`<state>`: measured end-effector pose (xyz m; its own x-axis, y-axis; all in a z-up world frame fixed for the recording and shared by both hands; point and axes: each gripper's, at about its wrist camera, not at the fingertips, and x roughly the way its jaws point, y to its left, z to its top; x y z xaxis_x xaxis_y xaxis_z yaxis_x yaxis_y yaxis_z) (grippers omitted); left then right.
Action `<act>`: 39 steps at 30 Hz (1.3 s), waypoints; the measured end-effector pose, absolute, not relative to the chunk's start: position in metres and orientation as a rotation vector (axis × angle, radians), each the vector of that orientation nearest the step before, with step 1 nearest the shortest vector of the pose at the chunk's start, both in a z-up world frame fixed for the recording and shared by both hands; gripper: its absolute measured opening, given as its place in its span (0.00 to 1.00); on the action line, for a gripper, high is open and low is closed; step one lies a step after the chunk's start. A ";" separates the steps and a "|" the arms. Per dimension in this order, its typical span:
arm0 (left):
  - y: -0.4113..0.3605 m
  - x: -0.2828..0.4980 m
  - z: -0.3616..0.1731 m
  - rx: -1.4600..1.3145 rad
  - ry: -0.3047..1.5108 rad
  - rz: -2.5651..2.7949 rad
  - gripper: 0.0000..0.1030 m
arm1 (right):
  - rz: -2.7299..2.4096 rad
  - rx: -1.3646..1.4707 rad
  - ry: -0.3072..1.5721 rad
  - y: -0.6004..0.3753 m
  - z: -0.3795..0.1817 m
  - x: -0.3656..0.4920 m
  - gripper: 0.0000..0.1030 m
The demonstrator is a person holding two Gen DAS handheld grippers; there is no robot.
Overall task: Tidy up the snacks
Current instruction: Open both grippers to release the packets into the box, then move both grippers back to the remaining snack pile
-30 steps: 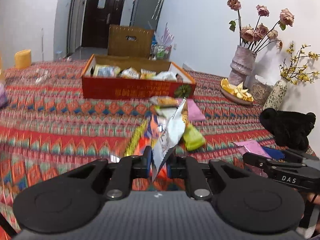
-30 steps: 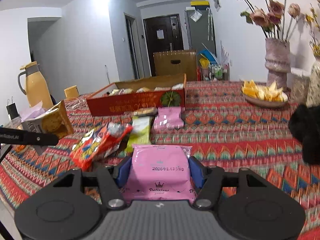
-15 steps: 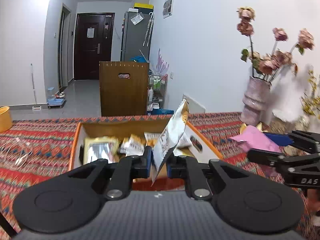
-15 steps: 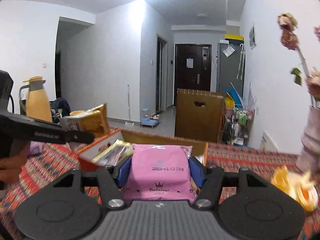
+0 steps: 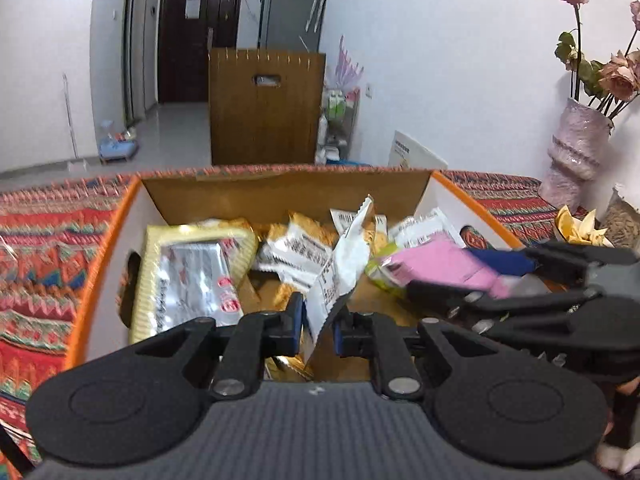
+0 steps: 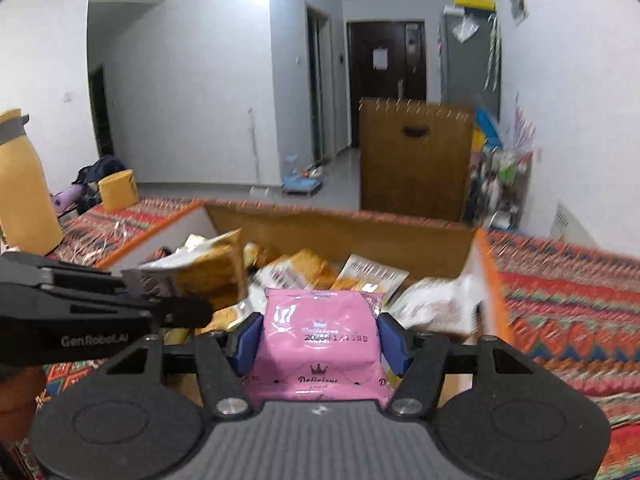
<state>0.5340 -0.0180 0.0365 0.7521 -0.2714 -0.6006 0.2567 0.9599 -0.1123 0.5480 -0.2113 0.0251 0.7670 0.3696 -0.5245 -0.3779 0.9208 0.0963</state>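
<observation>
My left gripper (image 5: 318,322) is shut on a white and orange snack packet (image 5: 340,268), held on edge over the open cardboard box (image 5: 100,248). My right gripper (image 6: 320,340) is shut on a pink snack packet (image 6: 320,344), also over the box (image 6: 352,228). The box holds several snack packets, among them a yellow-rimmed silver pack (image 5: 192,276). The right gripper with the pink packet (image 5: 440,264) shows at the right of the left wrist view. The left gripper with its packet (image 6: 212,276) shows at the left of the right wrist view.
The box sits on a table with a red patterned cloth (image 5: 44,236). A pink vase of flowers (image 5: 572,160) and a dish of yellow pieces (image 5: 580,228) stand at the right. A yellow jug (image 6: 22,184) and a yellow cup (image 6: 118,190) stand at the left.
Both grippers have carried their packets from low over the table's front up and forward over the box, and have now lowered closer to its contents.
</observation>
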 end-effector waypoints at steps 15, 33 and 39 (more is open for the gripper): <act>0.010 0.515 0.080 -0.132 0.539 -0.280 0.43 | 0.345 -0.048 0.536 -0.228 0.044 0.536 0.75; -0.002 0.324 0.137 -0.040 0.409 -0.306 0.79 | 0.297 -0.058 0.300 -0.266 0.124 0.353 0.94; 0.005 0.248 0.107 -0.053 0.476 -0.185 0.85 | 0.252 -0.071 0.342 -0.269 0.100 0.269 1.00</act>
<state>0.2479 0.0045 0.1073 0.8726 -0.1893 -0.4502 0.1647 0.9819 -0.0936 0.2689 -0.2685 0.1002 0.9112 0.2323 -0.3403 -0.2562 0.9663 -0.0265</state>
